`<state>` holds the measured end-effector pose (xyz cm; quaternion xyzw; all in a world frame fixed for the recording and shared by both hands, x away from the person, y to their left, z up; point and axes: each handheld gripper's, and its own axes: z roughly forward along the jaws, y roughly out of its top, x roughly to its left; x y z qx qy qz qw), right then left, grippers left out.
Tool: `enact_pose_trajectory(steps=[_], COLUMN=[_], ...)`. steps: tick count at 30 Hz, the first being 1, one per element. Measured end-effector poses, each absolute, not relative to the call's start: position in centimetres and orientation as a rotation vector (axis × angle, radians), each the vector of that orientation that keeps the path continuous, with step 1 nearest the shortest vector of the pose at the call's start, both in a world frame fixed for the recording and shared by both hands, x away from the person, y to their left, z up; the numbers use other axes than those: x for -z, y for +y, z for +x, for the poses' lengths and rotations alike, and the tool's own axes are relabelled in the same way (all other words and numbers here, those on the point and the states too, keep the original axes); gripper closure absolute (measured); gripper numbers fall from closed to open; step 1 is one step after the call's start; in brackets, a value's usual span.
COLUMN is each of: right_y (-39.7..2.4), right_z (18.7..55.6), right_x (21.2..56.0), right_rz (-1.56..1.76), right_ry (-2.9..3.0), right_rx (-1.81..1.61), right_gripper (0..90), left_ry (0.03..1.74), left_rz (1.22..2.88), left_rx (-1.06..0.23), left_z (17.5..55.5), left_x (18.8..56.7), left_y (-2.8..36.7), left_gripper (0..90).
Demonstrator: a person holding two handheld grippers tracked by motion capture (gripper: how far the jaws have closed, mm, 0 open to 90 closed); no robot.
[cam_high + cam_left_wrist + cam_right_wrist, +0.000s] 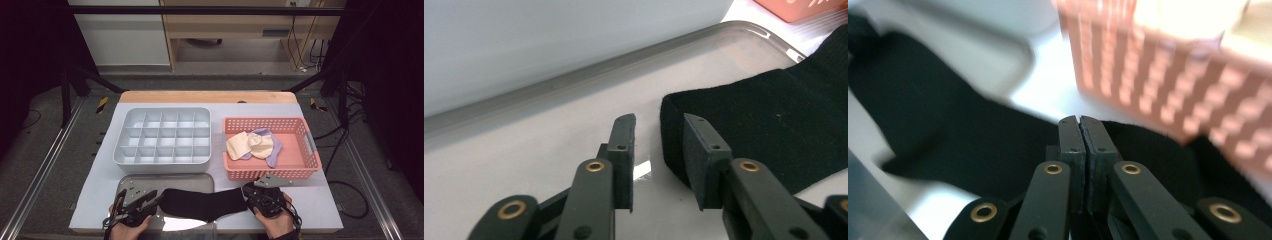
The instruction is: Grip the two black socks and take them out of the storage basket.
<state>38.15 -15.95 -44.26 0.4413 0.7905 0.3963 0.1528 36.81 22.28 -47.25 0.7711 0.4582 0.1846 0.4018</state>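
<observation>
A black sock [200, 204] lies flat across the grey tray [165, 179] and onto the white mat at the table's front. My left gripper [159, 198] sits at its left end. In the left gripper view its jaws stand open [659, 120], with the sock's end [774, 120] just beyond the right jaw and untouched. My right gripper [246, 192] is at the sock's right end. In the right gripper view its jaws [1079, 120] are pressed together on the edge of the sock [948, 125].
A grey divided organiser [162, 135] stands behind the tray. To its right is a pink basket [300, 150], also close in front of the right gripper [1148, 75], holding cream and lilac socks [252, 145]. The table's front edge is right below both hands.
</observation>
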Motion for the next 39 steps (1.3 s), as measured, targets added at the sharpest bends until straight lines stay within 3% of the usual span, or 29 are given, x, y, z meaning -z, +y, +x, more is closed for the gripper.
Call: enact_pose_trajectory(steps=[7, 12, 17, 18, 24, 31, 39], right_y=[-11.6, -6.4, -5.3, -5.5, -8.2, -13.6, -19.6], right_z=[38.3, 38.9, 38.9, 38.8, 38.7, 38.8, 38.9], right_x=[41.2, 44.0, 46.3, 46.3, 43.9, 42.9, 44.2], right_rz=[1.154, 1.153, 1.158, 1.152, 1.112, 1.144, 1.262], right_ry=[2.25, 2.4, 2.475, 2.469, 2.348, 2.211, 2.117], right_rx=[-1.381, -1.342, -1.272, -1.288, -1.417, -1.351, -1.263], right_gripper=[88.8, 87.4, 82.5, 77.8, 69.0, 66.5, 64.2], left_ry=[1.16, 1.156, 1.158, 1.159, 1.131, 1.08, 1.011], left_rz=[1.96, 1.962, 1.95, 1.945, 1.911, 1.883, 1.912], left_rx=[-0.452, -0.454, -0.469, -0.472, -0.486, -0.482, -0.465], left_z=[36.9, 36.9, 36.9, 36.9, 36.5, 36.1, 36.6], left_x=[47.4, 47.4, 47.2, 47.1, 46.0, 43.8, 42.0], left_y=[22.2, 22.3, 22.5, 22.5, 22.5, 21.9, 19.0], left_gripper=[77.9, 77.9, 72.3, 72.3, 66.5, 62.6, 62.6])
